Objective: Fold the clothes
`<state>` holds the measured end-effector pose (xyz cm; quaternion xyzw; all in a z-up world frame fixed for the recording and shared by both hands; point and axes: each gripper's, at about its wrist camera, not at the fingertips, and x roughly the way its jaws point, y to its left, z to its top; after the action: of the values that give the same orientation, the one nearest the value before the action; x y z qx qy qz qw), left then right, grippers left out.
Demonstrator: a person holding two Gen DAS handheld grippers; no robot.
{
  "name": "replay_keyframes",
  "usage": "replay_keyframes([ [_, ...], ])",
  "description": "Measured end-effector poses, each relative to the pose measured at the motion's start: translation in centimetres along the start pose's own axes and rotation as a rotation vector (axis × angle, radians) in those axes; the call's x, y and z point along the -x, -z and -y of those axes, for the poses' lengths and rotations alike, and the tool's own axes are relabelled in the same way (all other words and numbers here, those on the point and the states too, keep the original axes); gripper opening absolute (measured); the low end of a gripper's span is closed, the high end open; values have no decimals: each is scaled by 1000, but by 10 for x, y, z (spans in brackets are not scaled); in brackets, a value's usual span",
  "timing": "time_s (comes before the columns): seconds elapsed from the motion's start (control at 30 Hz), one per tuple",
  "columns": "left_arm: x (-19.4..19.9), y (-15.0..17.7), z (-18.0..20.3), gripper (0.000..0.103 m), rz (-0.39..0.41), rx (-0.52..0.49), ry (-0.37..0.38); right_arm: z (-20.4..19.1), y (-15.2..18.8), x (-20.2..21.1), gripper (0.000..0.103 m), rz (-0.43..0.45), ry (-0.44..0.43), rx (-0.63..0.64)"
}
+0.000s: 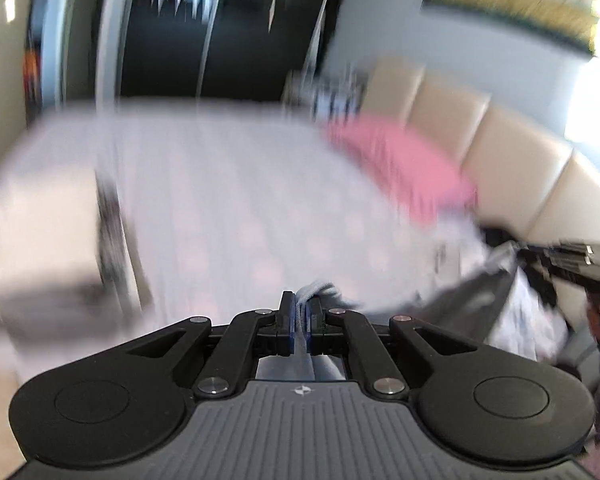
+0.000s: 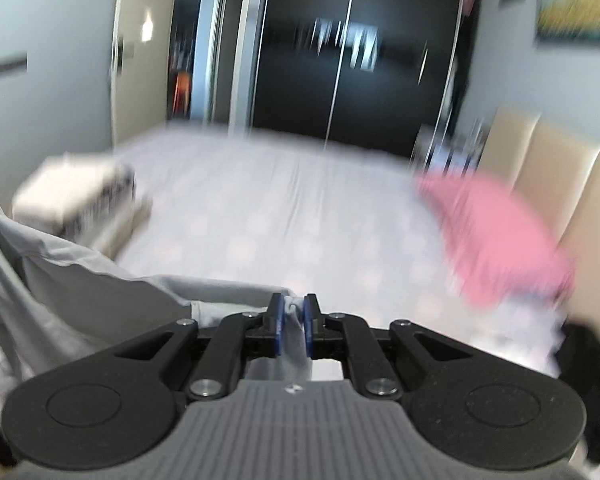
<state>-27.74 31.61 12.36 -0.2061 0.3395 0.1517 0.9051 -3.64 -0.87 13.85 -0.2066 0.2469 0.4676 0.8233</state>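
Observation:
A light grey garment (image 2: 84,280) hangs in the air over a bed, stretched between both grippers. My left gripper (image 1: 301,305) is shut on a bunched edge of the grey garment (image 1: 316,290), with cloth pinched between its blue pads. My right gripper (image 2: 293,309) is shut on another edge of it, and the cloth runs off to the left in a long drape. In the left wrist view the right gripper (image 1: 580,264) shows at the far right edge with grey cloth (image 1: 480,288) sagging toward it. Both views are blurred.
The bed (image 2: 280,208) has a pale sheet. A pink pillow (image 2: 496,232) lies at its right by a beige padded headboard (image 2: 548,160). A folded cream stack (image 2: 72,196) sits at the left. Dark clothes (image 2: 592,380) lie at the lower right. Dark wardrobe doors (image 2: 360,60) stand behind.

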Motion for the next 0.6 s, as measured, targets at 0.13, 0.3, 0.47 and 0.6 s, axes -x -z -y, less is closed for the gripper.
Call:
replay_keyframes([
  [0.13, -80, 34, -35, 3, -241, 68, 4, 8, 39, -78, 12, -215, -16, -44],
  [0.3, -150, 61, -62, 3, -401, 124, 8, 23, 76, -154, 12, -365, -25, -114],
  [0.47, -181, 68, -66, 3, -401, 146, -8, 36, 87, -205, 12, -388, -17, -137],
  [0.6, -191, 70, -76, 3, -351, 181, -10, 51, 91, -239, 12, -365, -19, -187],
])
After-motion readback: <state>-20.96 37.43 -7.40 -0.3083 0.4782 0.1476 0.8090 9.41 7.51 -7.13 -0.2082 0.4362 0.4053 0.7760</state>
